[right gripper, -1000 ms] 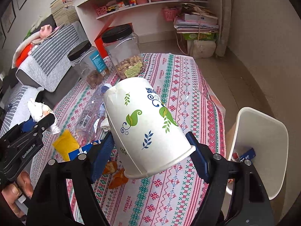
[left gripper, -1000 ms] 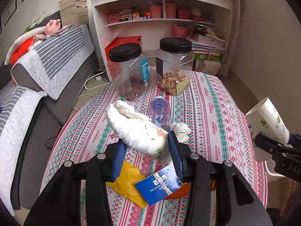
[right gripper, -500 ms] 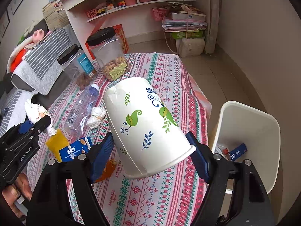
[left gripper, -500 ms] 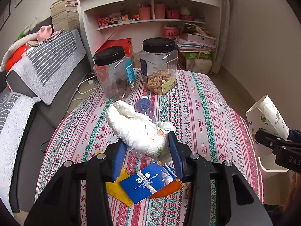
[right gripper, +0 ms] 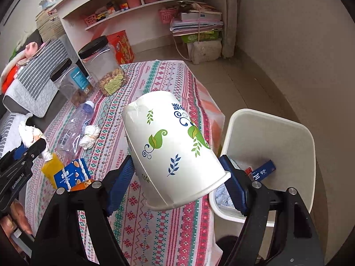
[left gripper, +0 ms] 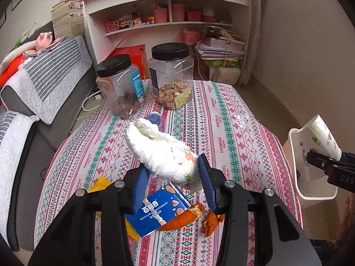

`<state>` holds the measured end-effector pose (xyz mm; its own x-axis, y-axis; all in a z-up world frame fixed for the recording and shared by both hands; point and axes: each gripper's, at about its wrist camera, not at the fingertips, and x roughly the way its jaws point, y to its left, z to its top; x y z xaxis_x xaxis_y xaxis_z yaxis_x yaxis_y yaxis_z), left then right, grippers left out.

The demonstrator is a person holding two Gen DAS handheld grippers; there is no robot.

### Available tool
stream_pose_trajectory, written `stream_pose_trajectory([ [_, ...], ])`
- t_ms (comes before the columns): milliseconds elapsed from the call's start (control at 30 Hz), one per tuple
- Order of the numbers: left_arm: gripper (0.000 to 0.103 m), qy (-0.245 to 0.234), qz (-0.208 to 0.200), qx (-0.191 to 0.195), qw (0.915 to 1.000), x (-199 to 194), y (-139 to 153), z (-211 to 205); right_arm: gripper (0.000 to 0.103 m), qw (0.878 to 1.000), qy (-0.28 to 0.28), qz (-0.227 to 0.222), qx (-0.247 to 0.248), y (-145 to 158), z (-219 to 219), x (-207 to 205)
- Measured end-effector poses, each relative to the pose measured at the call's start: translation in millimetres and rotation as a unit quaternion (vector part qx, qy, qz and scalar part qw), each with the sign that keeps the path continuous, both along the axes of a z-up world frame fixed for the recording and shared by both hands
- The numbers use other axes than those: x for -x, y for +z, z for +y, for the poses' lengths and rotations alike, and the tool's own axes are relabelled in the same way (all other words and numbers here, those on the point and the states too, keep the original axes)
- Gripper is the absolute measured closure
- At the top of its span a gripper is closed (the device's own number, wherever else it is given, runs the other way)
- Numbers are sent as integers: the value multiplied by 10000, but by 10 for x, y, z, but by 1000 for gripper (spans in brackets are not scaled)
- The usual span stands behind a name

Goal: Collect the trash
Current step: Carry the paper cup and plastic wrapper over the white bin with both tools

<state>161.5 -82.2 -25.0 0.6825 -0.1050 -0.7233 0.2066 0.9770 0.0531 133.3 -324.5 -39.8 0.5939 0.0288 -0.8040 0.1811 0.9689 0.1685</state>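
My left gripper (left gripper: 173, 166) is shut on a crumpled white tissue wad (left gripper: 159, 150), held above the patterned tablecloth (left gripper: 221, 115). Under it lie a blue biscuit wrapper (left gripper: 157, 210), orange wrappers (left gripper: 184, 217) and a yellow packet (left gripper: 99, 184). My right gripper (right gripper: 177, 164) is shut on a white paper cup (right gripper: 173, 141) with green leaves, tilted base-up over the table's right edge. Just beside it stands the white trash bin (right gripper: 277, 133), with some trash inside. A clear plastic bottle (right gripper: 75, 128) and a small tissue ball (right gripper: 89, 136) lie on the table.
Two black-lidded plastic jars (left gripper: 119, 86) (left gripper: 173, 75) stand at the table's far end. A grey sofa (left gripper: 44, 84) runs along the left. White shelves (left gripper: 168, 24) and stacked papers sit behind. Bare floor and a wall lie right of the bin.
The right gripper has carried the cup rightwards, and the bin now shows larger beside it. The left gripper has drifted right over the table with the tissue wad.
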Motion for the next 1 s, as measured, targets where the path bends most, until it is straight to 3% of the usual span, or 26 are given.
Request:
stream_pose_trajectory([
  [700, 59, -528, 304, 72, 9981, 148, -209, -770, 28, 9967, -798, 122, -124, -78, -843, 349],
  [1000, 59, -838, 272, 95, 9961, 208, -140, -1234, 23, 9880, -1521, 242, -121, -152, -1324, 523],
])
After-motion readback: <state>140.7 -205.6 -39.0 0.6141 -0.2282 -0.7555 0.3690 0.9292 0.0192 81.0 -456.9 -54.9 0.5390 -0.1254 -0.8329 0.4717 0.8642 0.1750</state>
